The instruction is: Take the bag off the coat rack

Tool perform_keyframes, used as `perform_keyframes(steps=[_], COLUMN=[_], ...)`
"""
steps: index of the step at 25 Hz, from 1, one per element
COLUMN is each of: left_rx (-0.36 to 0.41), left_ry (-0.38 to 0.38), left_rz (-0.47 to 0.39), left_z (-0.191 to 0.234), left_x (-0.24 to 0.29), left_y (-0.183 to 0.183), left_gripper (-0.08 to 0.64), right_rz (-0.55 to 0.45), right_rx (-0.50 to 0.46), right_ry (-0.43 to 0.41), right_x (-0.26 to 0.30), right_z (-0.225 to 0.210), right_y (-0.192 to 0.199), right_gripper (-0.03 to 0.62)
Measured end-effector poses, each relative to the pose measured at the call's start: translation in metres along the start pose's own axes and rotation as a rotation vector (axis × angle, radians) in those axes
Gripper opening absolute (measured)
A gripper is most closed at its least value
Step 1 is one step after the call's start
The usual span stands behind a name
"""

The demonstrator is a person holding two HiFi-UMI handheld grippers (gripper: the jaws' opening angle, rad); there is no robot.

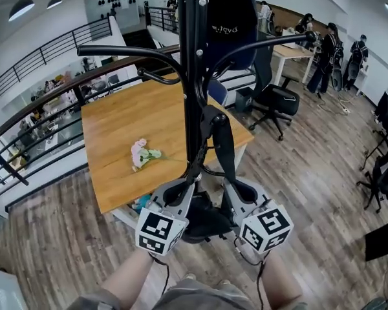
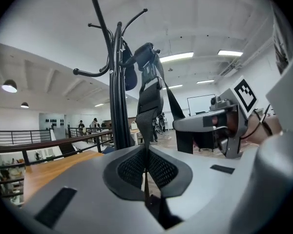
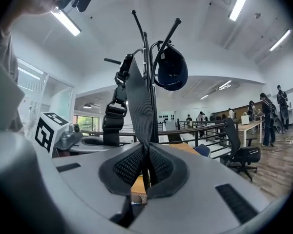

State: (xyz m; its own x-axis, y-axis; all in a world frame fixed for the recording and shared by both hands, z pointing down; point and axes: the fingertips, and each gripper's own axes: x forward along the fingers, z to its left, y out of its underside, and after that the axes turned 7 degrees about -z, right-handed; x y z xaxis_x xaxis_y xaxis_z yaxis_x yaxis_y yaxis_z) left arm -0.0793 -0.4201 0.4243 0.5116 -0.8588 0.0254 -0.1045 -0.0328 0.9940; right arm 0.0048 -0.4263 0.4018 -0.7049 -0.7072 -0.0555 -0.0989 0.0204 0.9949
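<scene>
Wooden table (image 1: 116,141) behind, navy bag (image 1: 231,18) hangs by black webbing straps (image 1: 224,148).

A wooden table (image 1: 136,128) filled the head view from nine to eleven o'clock, with a pink flower (image 1: 141,152) lying on it near the middle. A dark railing (image 1: 84,76) curved behind it at ten o'clock. At two o'clock a black office chair (image 1: 275,102) stood on the plank floor (image 1: 323,192). Farther off, at one o'clock, people (image 1: 328,53) gathered beside a white desk (image 1: 291,51).
</scene>
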Motion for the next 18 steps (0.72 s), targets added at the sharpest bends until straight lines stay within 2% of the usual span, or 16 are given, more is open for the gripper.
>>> perform_keyframes(steps=[4,8,11,18], left_rx=[-0.059,-0.054,-0.062,-0.096], left_ry=[-0.043,-0.098,-0.143,-0.221], left_rz=[-0.035,-0.094,-0.147,-0.297], left_z=[0.01,0.019,0.027,0.042], left_x=[-0.014,-0.029,-0.038,-0.069], left_y=[-0.024,-0.062,-0.092,-0.159], left_gripper=[0.015,0.015,0.015,0.015], right_rz=[-0.022,-0.093,-0.143,-0.261], right_rx=[0.014,0.002,0.001,-0.068], right_ry=[-0.049,-0.086,-0.094,-0.094], right_x=[-0.009,-0.021,-0.029,-0.05], right_z=[0.008,0.01,0.009,0.014], right_y=[-0.021,-0.06,-0.091,-0.165], right_gripper=[0.032,0.032,0.032,0.032])
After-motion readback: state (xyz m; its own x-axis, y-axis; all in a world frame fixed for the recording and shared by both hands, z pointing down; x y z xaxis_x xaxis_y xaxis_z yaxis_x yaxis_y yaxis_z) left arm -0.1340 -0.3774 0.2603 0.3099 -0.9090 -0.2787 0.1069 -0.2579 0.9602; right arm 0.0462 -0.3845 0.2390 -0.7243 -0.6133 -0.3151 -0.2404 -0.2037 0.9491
